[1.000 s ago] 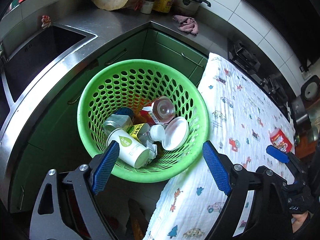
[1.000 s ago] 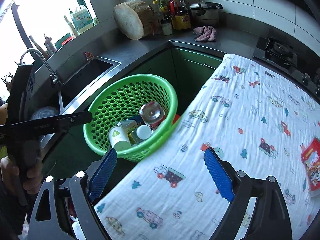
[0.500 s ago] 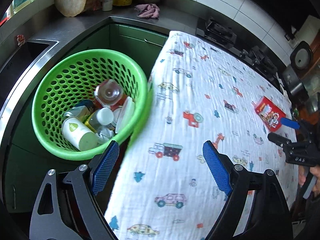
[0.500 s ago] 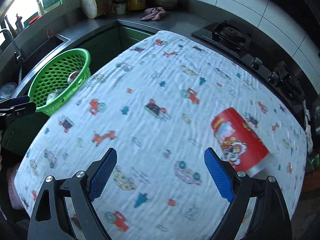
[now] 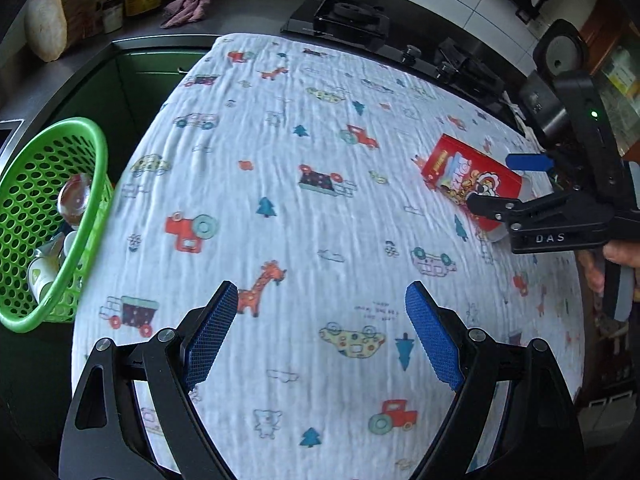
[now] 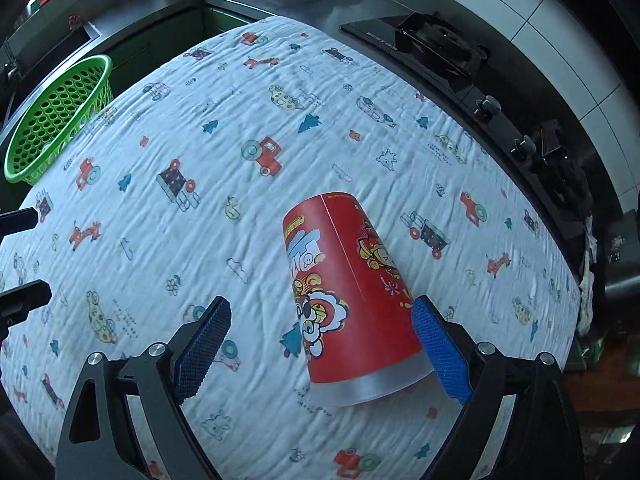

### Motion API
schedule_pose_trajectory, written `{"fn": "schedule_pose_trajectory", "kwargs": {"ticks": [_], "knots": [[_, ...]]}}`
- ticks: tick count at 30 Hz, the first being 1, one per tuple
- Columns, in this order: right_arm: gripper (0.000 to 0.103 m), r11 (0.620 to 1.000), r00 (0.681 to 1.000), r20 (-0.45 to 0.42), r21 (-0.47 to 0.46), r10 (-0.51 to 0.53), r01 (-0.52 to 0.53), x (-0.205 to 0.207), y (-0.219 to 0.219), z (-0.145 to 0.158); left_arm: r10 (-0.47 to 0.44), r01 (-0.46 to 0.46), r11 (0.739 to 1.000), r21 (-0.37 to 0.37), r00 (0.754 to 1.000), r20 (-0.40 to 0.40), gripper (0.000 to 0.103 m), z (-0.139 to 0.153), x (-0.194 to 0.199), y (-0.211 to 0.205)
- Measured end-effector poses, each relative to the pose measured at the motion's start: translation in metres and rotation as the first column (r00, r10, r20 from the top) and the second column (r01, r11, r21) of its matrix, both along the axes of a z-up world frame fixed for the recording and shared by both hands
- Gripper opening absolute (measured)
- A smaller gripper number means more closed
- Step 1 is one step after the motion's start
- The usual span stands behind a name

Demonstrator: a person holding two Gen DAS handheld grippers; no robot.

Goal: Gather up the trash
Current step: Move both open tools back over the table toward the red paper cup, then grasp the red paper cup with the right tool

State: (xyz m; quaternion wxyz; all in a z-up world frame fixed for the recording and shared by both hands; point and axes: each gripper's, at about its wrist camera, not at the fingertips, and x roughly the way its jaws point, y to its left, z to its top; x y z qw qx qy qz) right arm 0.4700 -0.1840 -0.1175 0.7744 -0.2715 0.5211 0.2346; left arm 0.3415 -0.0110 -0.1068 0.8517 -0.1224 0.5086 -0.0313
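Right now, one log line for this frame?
phase: reaching for trash | right gripper: open, straddling red cup lying on tablecloth | left gripper: open, empty | green basket: at table edge, holds trash

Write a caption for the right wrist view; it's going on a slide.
Open right gripper straddles a red paper cup lying on the cartoon-print cloth.

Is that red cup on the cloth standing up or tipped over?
Tipped over. The red cup lies on its side on the printed cloth, its silver-rimmed end toward the open right gripper.
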Motion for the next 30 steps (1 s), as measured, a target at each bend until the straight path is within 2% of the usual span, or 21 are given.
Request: {"fn": "schedule_pose_trajectory", "kwargs": {"ticks": [8,10,12,15,18,23,26,30], "knots": [[0.088,0.999,0.998,-0.051,-0.03,0.029,-0.03,0.023,0.0,-0.021,-0.02,0.02,1.0,-0.005,1.0,-0.013,0.083,-0.007,0.019,-0.03],[0.082,0.999,0.997,-0.067,-0.037,0.035,-0.038,0.026,0.002,-0.027,-0.025,0.025,1.0,-0.002,1.0,-0.012,0.083,-0.008,0.023,-0.035],[0.081,0.998,0.997,-0.074,-0.045,0.033,-0.036,0.028,0.002,-0.032,-0.03,0.03,1.0,-0.003,0.999,-0.018,0.078,-0.011,0.025,-0.038],[0.072,0.998,0.998,-0.06,-0.049,0.025,-0.028,0.029,-0.001,-0.034,-0.045,0.044,0.999,-0.013,0.998,-0.032,0.069,-0.016,0.027,-0.042],[0.072,1.0,0.995,-0.096,0.005,-0.01,0.011,0.031,-0.009,-0.032,-0.067,0.066,0.998,-0.02,0.997,-0.032,0.058,-0.017,0.026,-0.046],[0.071,0.993,0.993,-0.105,0.101,-0.05,0.061,0.016,-0.013,-0.023,-0.103,0.102,0.994,-0.035,0.994,-0.023,0.04,-0.014,0.022,-0.046],[0.07,0.978,0.989,-0.122,0.18,-0.084,0.105,0.005,-0.014,-0.013,-0.118,0.117,0.992,-0.034,0.993,-0.004,0.033,-0.009,0.015,-0.04],[0.07,0.945,0.983,-0.151,0.292,-0.107,0.148,-0.013,-0.005,0.001,-0.108,0.108,0.994,-0.03,0.994,0.015,0.033,-0.002,0.0,-0.016]]}}
